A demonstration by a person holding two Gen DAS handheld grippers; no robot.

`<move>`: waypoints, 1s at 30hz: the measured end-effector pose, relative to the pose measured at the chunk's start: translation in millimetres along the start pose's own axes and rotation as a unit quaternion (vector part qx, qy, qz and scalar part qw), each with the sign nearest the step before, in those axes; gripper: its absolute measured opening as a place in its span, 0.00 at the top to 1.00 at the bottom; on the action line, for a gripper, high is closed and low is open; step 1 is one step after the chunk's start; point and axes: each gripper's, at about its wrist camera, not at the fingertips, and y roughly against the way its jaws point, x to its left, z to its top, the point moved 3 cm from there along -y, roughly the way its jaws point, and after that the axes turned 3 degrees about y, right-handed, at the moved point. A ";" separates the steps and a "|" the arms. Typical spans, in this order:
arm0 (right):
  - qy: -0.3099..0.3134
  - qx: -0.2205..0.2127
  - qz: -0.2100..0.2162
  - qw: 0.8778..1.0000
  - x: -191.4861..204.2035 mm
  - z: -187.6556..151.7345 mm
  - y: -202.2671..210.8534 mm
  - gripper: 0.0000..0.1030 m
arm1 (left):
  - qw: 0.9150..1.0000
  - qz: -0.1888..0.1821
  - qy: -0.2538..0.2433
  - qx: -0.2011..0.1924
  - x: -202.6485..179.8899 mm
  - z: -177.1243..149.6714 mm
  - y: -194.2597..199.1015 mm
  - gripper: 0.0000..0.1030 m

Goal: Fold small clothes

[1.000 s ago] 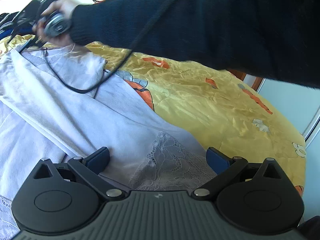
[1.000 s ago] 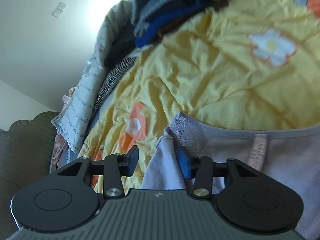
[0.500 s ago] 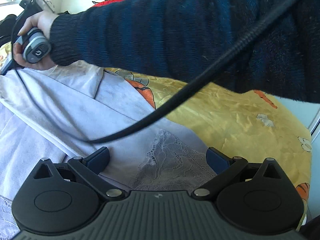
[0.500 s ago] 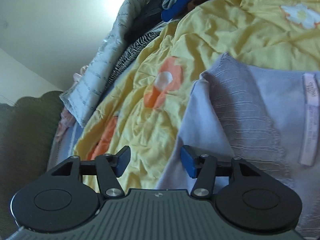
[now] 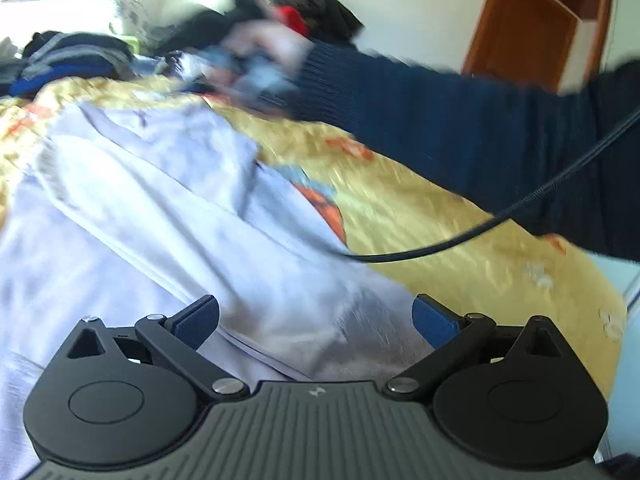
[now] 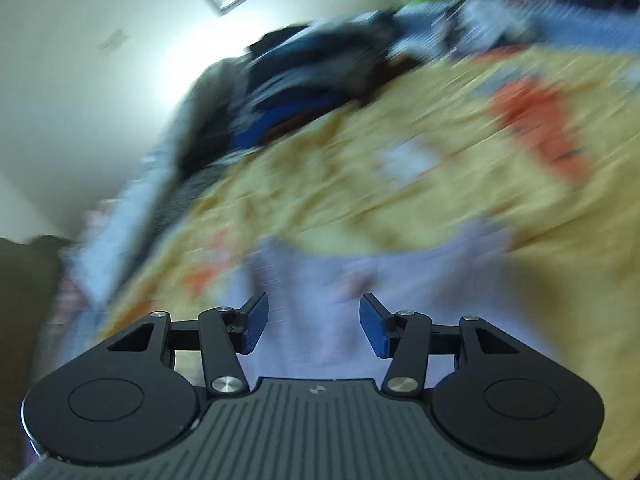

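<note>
Your left gripper [image 5: 315,316] held its jaws wide apart over the lilac garment [image 5: 160,208]; your right gripper [image 6: 313,326], jaws just narrowing yet apart, hung above its edge.

home bedroom, yellow floral bedspread [image 5: 420,208], heaped clothes [image 6: 304,80], wooden wardrobe [image 5: 532,36]

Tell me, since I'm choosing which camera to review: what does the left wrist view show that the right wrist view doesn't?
Only the left wrist view shows the person's dark sleeve, the black cable, the wooden shelf, and the open left gripper over the cloth. Only the right wrist view shows the open right gripper, nothing pinched, and a white wall. Both show the lilac garment, the yellow bedspread and a pile of dark clothes.
</note>
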 end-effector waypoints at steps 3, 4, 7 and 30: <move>0.055 0.009 -0.111 0.992 -22.1 14.6 13.0 0.48 | 1.000 0.024 0.005 -0.011 8.9 5.2 2.9 0.00; 0.071 0.027 -0.145 0.986 -28.7 18.5 10.8 0.48 | 0.999 0.029 0.011 -0.007 12.2 5.3 -0.1 0.00; 0.106 0.074 -0.182 0.975 -29.0 25.1 -6.1 0.52 | 0.998 0.051 0.025 0.003 20.8 4.6 -9.9 0.00; 0.056 0.109 -0.142 0.982 -63.9 12.7 -26.5 0.95 | 0.994 0.109 0.012 0.017 42.8 -2.6 -9.6 0.00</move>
